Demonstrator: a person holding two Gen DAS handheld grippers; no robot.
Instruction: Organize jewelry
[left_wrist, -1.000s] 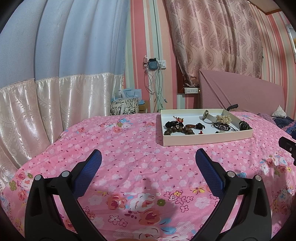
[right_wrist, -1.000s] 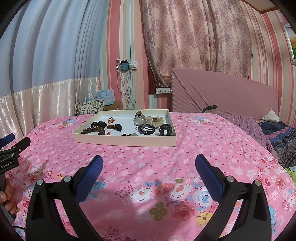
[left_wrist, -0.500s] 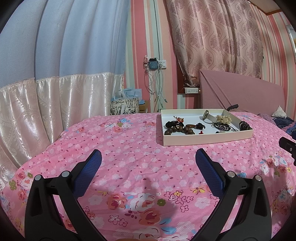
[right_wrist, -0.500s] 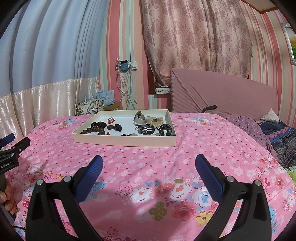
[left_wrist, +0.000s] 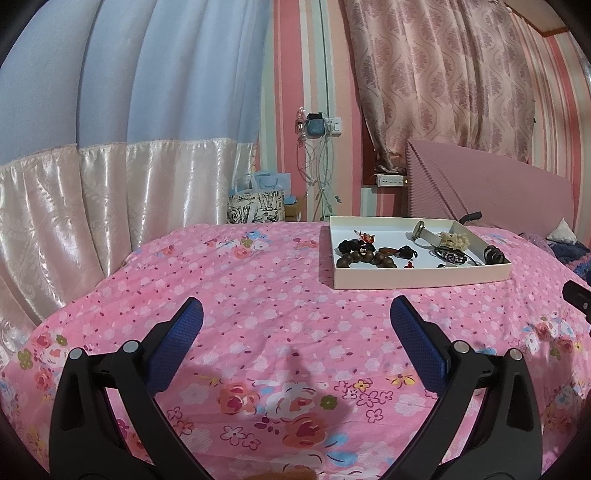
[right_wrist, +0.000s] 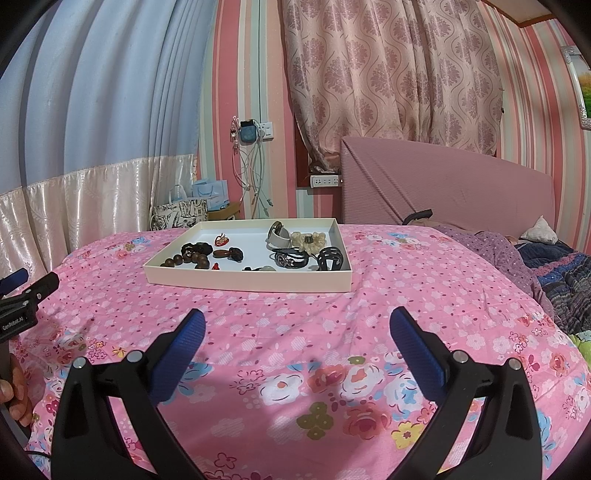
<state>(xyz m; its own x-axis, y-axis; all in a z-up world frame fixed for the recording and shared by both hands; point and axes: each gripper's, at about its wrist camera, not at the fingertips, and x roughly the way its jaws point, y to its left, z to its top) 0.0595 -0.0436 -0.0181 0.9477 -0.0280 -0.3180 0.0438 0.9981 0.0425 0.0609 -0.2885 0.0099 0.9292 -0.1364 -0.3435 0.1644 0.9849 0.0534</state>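
A shallow cream tray (left_wrist: 421, 282) (right_wrist: 251, 282) sits on the pink floral bedspread, ahead of both grippers. It holds loose jewelry: a dark wooden bead bracelet (right_wrist: 192, 254), a red pendant (right_wrist: 222, 240), a watch with a pale strap (right_wrist: 277, 236), a cream scrunchie (right_wrist: 308, 240), a dark bangle (right_wrist: 291, 258) and a black hair claw (right_wrist: 330, 256). My left gripper (left_wrist: 295, 321) is open and empty, low over the bedspread, short of the tray. My right gripper (right_wrist: 295, 323) is open and empty, also short of the tray.
The bedspread (left_wrist: 258, 288) slopes off at its left edge toward satin curtains (left_wrist: 110, 192). A pink headboard (right_wrist: 443, 184) and rumpled dark bedding (right_wrist: 554, 266) lie to the right. Bags (left_wrist: 258, 206) stand behind the bed. The left gripper's body shows in the right wrist view (right_wrist: 18, 302).
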